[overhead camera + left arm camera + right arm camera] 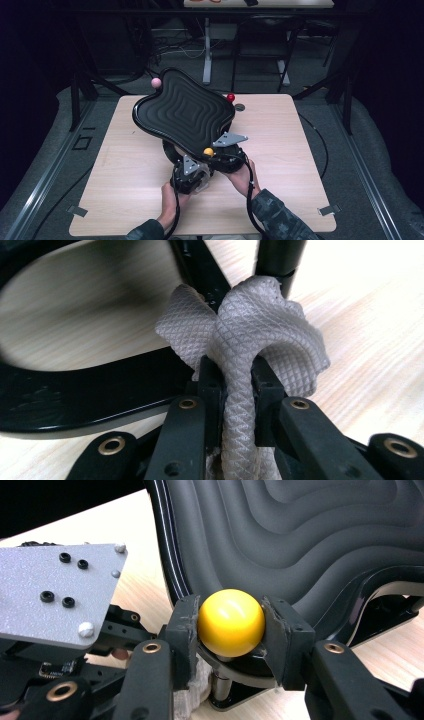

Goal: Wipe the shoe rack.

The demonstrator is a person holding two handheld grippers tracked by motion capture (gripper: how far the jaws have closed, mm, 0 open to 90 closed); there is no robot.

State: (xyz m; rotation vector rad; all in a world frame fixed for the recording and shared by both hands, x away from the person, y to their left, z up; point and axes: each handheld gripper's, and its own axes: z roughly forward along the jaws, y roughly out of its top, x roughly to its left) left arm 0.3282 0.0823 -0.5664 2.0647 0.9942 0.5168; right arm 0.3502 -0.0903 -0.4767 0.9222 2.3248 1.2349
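Note:
A black tray [185, 110] with a wavy ridged top stands tilted on a black base in the middle of the table. Ball knobs sit at its corners: pink [156, 83], red [230, 97] and yellow [208, 152]. My right gripper [231, 630] is shut on the yellow ball [231, 622] at the tray's near edge [310, 540]. My left gripper [235, 380] is shut on a bunched grey-white cloth [250, 335], low beside the black base frame [75, 390]. From above, the left gripper [192, 172] sits under the tray's near corner, close to the right gripper [220, 150].
The light wooden table [300, 165] has bare room to the left and right of the tray. A small grey disc [240, 107] lies by the red ball. The left gripper's grey plate [55, 595] is close beside the right jaws. Dark floor and stands lie beyond.

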